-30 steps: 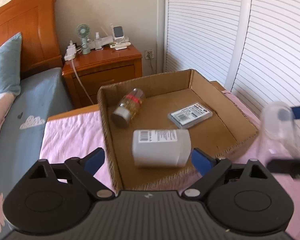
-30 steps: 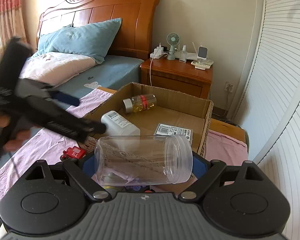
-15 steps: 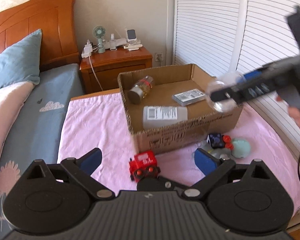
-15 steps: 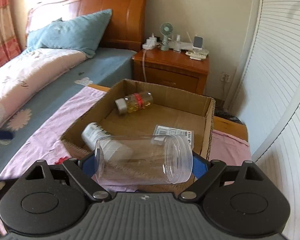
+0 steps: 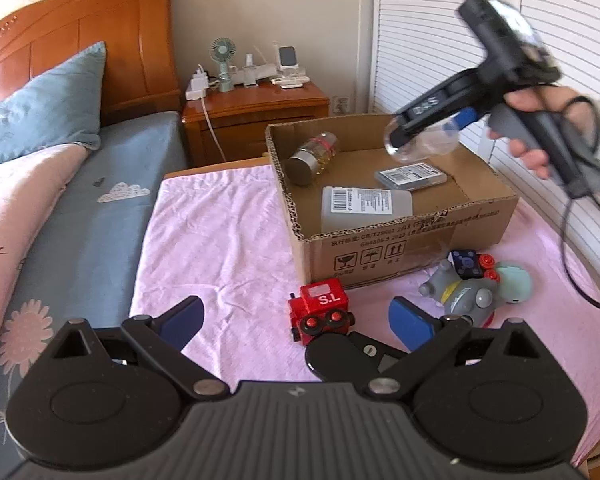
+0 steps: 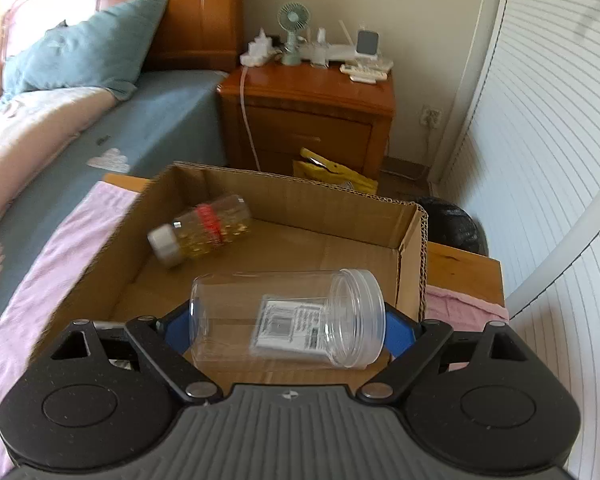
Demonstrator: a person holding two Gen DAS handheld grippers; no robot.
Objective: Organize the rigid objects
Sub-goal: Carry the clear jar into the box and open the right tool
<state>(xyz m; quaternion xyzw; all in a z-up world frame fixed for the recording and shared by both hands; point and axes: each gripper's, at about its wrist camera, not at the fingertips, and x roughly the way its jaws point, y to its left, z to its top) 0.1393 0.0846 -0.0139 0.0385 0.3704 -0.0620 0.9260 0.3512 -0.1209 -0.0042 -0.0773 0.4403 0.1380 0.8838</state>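
Right gripper [image 6: 288, 326] clamps the clear jar [image 6: 286, 318] crosswise — mouth pointing right, apparently lidless; left gripper [image 5: 296, 320] gapes empty.

Right gripper [image 5: 428, 136]: motion is blurring it in the left wrist view, and its fingertips are showing only through the clear jar [image 5: 422, 142].
White bottle [image 5: 366, 208]: the cardboard box [image 5: 420, 236] wall is hiding its lower side.
Amber bottle [image 6: 202, 230]: blur is smearing its red band and its contents.
Flat packet [image 6: 290, 326]: it is showing only through the jar, so its print is staying unreadable.
Black part [image 5: 340, 354]: the left gripper [image 5: 296, 318] body is covering its near end.
Grey toy [image 5: 458, 294]: the gripper's right finger is cutting off its base.
Nightstand items [image 5: 256, 72]: they are appearing too small to identify.
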